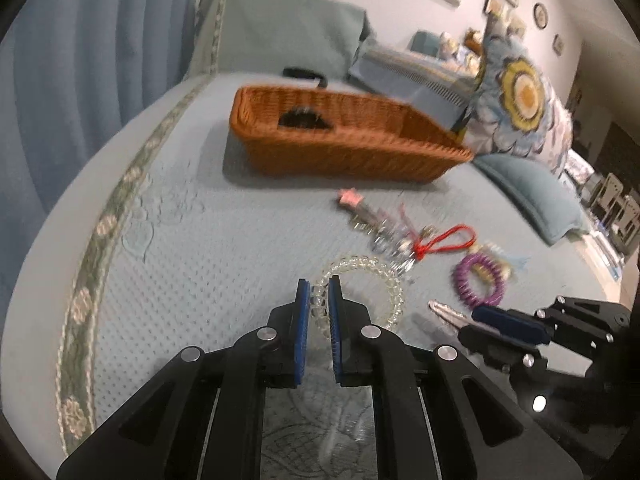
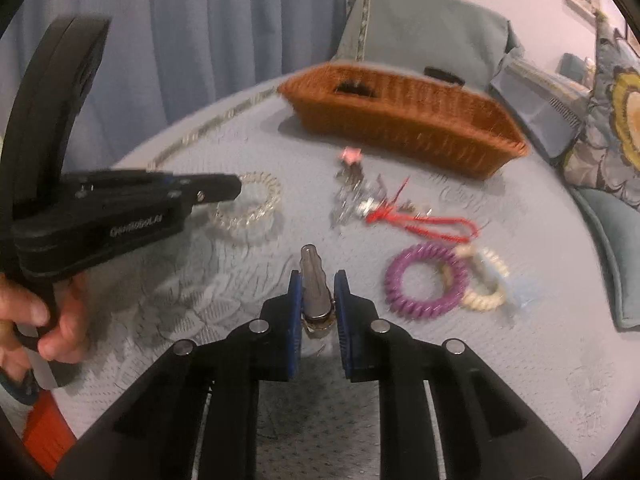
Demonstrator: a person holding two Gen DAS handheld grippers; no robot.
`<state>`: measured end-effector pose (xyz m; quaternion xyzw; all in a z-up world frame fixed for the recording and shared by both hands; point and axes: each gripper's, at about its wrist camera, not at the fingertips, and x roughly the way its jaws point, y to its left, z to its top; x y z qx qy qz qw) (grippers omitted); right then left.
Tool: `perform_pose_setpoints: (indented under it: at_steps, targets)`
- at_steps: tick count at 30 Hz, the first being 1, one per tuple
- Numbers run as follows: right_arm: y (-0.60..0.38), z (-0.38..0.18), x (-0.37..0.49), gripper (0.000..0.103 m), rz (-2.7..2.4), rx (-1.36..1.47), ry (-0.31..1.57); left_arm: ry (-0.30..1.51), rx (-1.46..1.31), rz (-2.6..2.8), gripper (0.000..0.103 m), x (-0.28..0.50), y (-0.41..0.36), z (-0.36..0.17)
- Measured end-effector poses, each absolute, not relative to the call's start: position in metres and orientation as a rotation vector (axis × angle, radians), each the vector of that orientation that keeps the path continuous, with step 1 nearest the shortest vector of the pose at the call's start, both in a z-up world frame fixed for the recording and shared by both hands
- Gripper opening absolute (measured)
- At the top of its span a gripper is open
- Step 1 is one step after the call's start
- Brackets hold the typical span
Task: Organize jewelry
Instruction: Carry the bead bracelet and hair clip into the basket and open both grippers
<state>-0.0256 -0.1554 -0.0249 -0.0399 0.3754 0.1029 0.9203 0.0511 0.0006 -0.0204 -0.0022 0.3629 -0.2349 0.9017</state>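
Note:
My left gripper [image 1: 319,286] is shut on a clear beaded bracelet [image 1: 384,276], just above the light blue bedspread; it also shows in the right wrist view [image 2: 230,186] with the bracelet [image 2: 256,206]. My right gripper [image 2: 318,278] is shut on a silver metal hair clip [image 2: 314,280], whose tip sticks out forward; it also shows in the left wrist view [image 1: 480,316]. A brown wicker basket [image 1: 344,152] stands farther back with a dark item [image 1: 304,118] inside.
On the bedspread lie a purple coil hair tie [image 2: 426,280], a cream coil tie [image 2: 486,284], a red cord [image 2: 424,224], a silver tangle with a pink piece [image 2: 352,188]. Pillows [image 1: 520,96] are at the right, a curtain [image 1: 80,60] at the left.

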Motion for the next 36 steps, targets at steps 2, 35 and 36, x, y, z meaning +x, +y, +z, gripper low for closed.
perform_pose_setpoints:
  at_steps: [2,35,36]
  targets:
    - [-0.161,-0.016,-0.027,0.014,0.207,-0.055,0.748,0.725,-0.016,-0.49,0.008,0.049,0.001,-0.014]
    - [-0.266,-0.012,0.201,0.014,0.07,0.215,0.869,0.695,0.017,-0.447,0.008,0.217,-0.097,0.001]
    - [-0.266,-0.012,0.201,0.014,0.07,0.214,0.873,0.695,0.015,-0.449,0.008,0.217,-0.097,0.001]
